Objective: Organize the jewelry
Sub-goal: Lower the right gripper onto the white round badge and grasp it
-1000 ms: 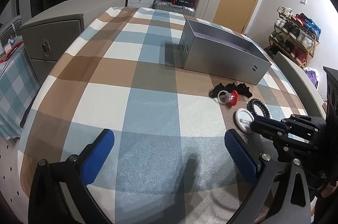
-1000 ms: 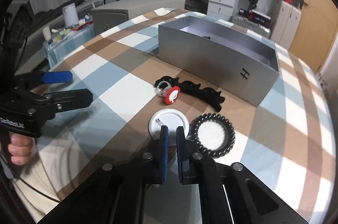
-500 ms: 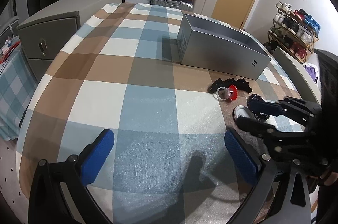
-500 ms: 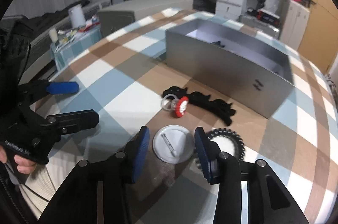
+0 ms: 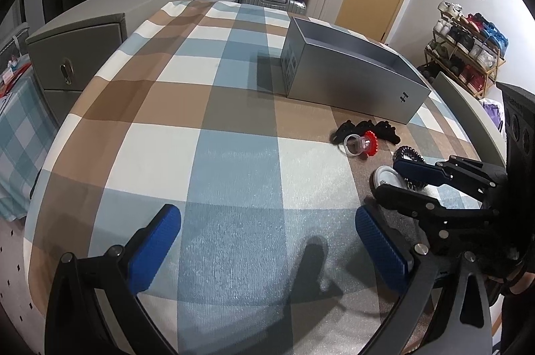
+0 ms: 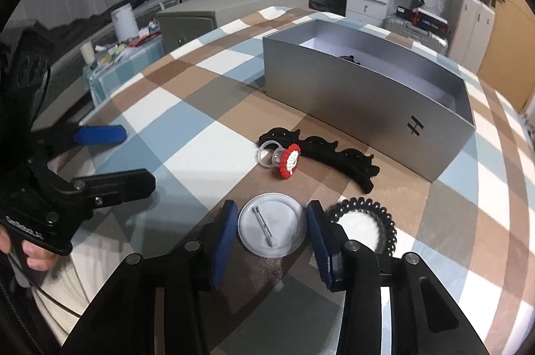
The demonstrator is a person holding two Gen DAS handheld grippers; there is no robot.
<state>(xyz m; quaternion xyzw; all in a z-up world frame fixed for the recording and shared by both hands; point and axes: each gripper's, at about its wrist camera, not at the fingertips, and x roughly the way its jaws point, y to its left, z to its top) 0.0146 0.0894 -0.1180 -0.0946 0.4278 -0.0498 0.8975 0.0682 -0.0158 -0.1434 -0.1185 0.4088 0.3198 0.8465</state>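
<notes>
A round white pin badge [image 6: 271, 228] lies face down on the checked tablecloth, between the open blue pads of my right gripper [image 6: 272, 233], which straddle it without touching. A black spiral hair tie [image 6: 362, 226] lies just right of it. A red and white ring [image 6: 284, 159] and a black hair claw [image 6: 334, 154] lie beyond, in front of the open silver box [image 6: 367, 100]. My left gripper [image 5: 267, 251] is open and empty over the near table; it also shows in the right wrist view [image 6: 110, 161]. The badge [image 5: 384, 177] is partly hidden by the right gripper there.
The silver box [image 5: 351, 80] stands at the far right of the table with something dark inside. A grey cabinet [image 5: 77, 54] stands off the table's left edge. Drawers, a suitcase and a shoe rack [image 5: 468, 43] line the room behind.
My right gripper was shut beside the badge; it has opened wide and moved forward so its pads now flank the badge. The left gripper stayed open and barely moved.
</notes>
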